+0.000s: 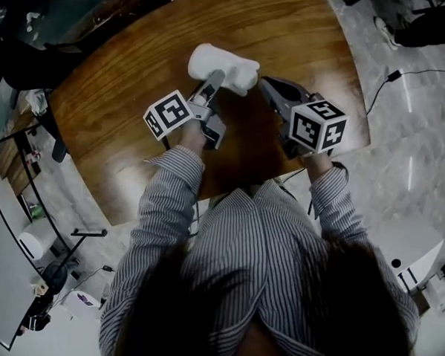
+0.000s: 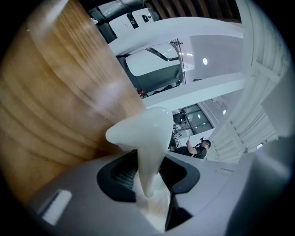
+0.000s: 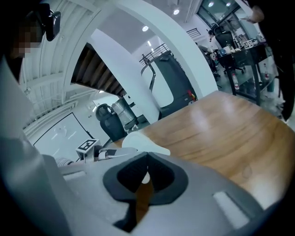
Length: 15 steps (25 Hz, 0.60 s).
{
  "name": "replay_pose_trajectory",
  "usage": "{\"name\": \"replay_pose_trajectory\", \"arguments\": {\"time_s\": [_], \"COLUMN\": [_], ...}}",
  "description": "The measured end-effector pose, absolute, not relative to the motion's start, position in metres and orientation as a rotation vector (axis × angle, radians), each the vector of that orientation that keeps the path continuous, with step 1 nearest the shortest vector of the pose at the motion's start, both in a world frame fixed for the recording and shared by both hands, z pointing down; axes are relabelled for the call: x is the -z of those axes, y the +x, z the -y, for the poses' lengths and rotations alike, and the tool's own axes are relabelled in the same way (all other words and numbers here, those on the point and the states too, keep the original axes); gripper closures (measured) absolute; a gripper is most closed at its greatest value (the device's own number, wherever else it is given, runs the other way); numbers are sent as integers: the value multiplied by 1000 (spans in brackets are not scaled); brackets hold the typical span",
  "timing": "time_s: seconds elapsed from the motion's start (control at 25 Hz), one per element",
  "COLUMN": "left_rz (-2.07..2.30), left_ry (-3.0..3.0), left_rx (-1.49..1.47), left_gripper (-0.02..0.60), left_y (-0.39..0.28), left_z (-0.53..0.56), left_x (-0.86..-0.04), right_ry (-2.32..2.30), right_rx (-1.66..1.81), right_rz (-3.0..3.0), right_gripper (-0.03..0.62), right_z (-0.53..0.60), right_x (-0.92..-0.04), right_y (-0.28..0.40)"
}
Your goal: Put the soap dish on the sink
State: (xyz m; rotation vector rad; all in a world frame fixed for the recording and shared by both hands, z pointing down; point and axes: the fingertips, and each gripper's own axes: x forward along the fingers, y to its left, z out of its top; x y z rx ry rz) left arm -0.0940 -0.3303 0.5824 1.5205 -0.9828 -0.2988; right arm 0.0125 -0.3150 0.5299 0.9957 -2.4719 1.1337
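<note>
The left gripper [image 1: 215,78] is clamped on the soap dish [image 1: 225,66]. In the left gripper view its two dark pads press from either side on a thin edge of the white dish [image 2: 147,133], which rises out of the gripper [image 2: 150,170] in the lower middle of the frame and flares into a rounded lip above. In the head view the dish sits at the upper centre, a pale, lumpy shape at the tip of the left gripper, over the brown wood. Whether it touches the wood cannot be told.

The right gripper [image 1: 266,83] lies just right of the dish in the head view, its tip close to the dish's right end. In the right gripper view its jaws [image 3: 147,159] meet at the tips and grip nothing. Only a narrow slit below shows wood through it. The dish [image 3: 143,143] appears just beyond, left of centre.

Both grippers hang over a round wooden tabletop [image 1: 123,94], which fills the left of the left gripper view [image 2: 50,92] and the right of the right gripper view [image 3: 230,133]. Striped sleeves [image 1: 169,200] run down from the grippers to the bottom of the head view. A grey floor [image 1: 410,139] with a dark cable lies at the right edge.
</note>
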Motion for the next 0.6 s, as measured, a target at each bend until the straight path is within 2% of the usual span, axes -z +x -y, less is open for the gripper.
{"name": "replay_pose_trajectory", "arguments": {"time_s": [0.6], "left_rz": [1018], "left_ry": [1404], "left_rx": [274], "left_gripper": [443], "left_y": [-94], "left_z": [335], "left_x": [-603], "right_ry": [1017], "right_rx": [-1185], "right_rz": [2470], "right_gripper": [592], "right_z": [317], "right_x": [-537], "right_y": [25]}}
